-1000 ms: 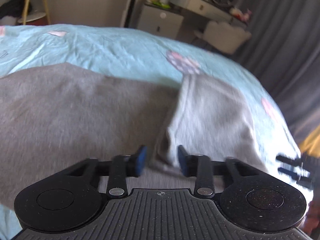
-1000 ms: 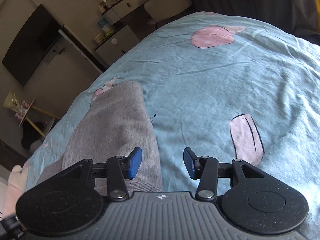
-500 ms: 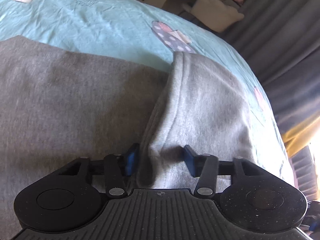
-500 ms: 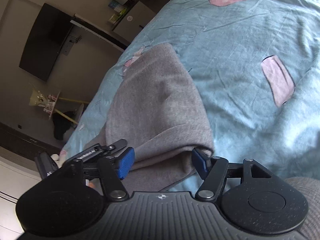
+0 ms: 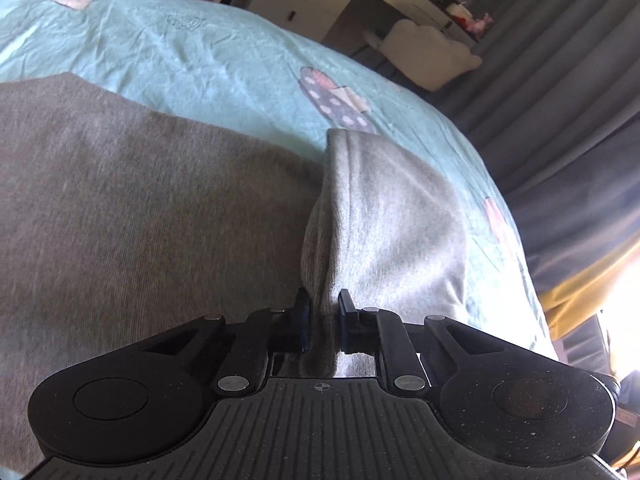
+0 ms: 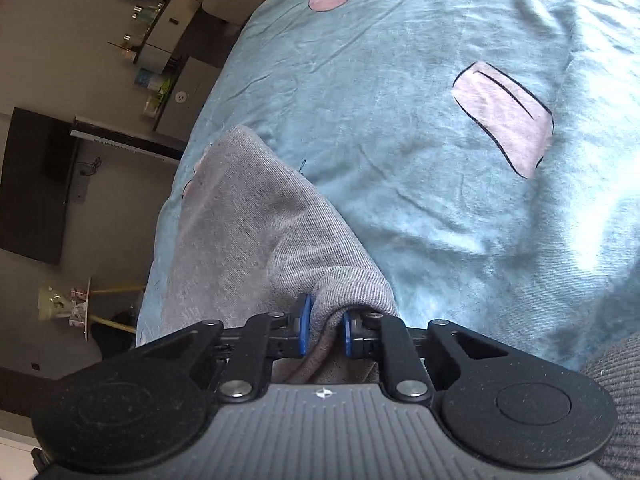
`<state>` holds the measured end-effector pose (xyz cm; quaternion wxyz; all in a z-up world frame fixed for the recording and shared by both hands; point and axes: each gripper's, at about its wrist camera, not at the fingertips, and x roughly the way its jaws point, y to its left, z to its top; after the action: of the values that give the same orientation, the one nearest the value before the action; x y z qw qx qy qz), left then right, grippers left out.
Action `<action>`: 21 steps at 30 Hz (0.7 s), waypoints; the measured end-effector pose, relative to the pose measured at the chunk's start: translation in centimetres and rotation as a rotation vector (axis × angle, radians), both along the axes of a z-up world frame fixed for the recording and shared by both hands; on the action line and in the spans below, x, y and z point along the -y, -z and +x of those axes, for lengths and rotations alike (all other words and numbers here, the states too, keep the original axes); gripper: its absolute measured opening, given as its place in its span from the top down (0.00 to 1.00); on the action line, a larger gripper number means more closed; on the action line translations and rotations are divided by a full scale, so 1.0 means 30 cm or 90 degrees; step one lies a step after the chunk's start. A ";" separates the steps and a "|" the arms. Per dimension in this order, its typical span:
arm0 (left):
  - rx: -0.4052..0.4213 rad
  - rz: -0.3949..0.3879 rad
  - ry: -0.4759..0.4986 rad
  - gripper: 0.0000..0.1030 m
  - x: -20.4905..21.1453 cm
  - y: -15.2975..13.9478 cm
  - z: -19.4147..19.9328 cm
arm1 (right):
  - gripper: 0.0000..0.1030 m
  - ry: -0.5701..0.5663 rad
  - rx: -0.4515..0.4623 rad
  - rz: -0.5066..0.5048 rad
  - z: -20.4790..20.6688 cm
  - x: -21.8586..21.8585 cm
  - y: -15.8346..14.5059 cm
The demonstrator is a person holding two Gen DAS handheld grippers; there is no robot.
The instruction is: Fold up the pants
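Grey pants (image 5: pixel 140 216) lie spread on a light blue bed sheet (image 5: pixel 208 60). In the left wrist view a lighter grey folded part (image 5: pixel 392 216) rises in a ridge at the right. My left gripper (image 5: pixel 323 318) is shut on that ridge of cloth at its near edge. In the right wrist view the pants (image 6: pixel 244 220) run away from me as a narrow leg. My right gripper (image 6: pixel 324 330) is shut on the near hem of that leg, with cloth bunched between the blue pads.
The sheet (image 6: pixel 440 80) has pink cartoon patches (image 6: pixel 504 118). White cabinets (image 5: pixel 300 0) and a white chair (image 5: pixel 428 56) stand beyond the bed, with dark curtains (image 5: pixel 568 80) at the right. A wall TV (image 6: pixel 36 184) and small side table (image 6: pixel 86 308) show at the left.
Both grippers went from open to shut on the pants cloth. The left one closed on the light grey ridge, the right one on the leg hem.
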<state>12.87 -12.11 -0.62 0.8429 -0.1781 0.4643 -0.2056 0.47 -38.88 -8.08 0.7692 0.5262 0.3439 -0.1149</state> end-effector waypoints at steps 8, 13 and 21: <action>0.012 0.039 0.019 0.85 -0.061 -0.033 -0.147 | 0.85 -0.083 -0.011 -0.119 -0.040 -0.054 -0.072; 0.008 0.084 -0.009 0.71 -0.086 0.023 -0.143 | 0.85 -0.092 -0.041 -0.129 -0.018 -0.056 -0.055; -0.051 -0.014 -0.033 0.43 -0.066 0.090 0.090 | 0.83 -0.084 -0.024 -0.109 -0.038 -0.052 -0.040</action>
<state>15.57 -10.14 -3.33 0.8267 -0.2076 0.4905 -0.1814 -0.66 -37.33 -6.87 0.8106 0.4325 0.3811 -0.1033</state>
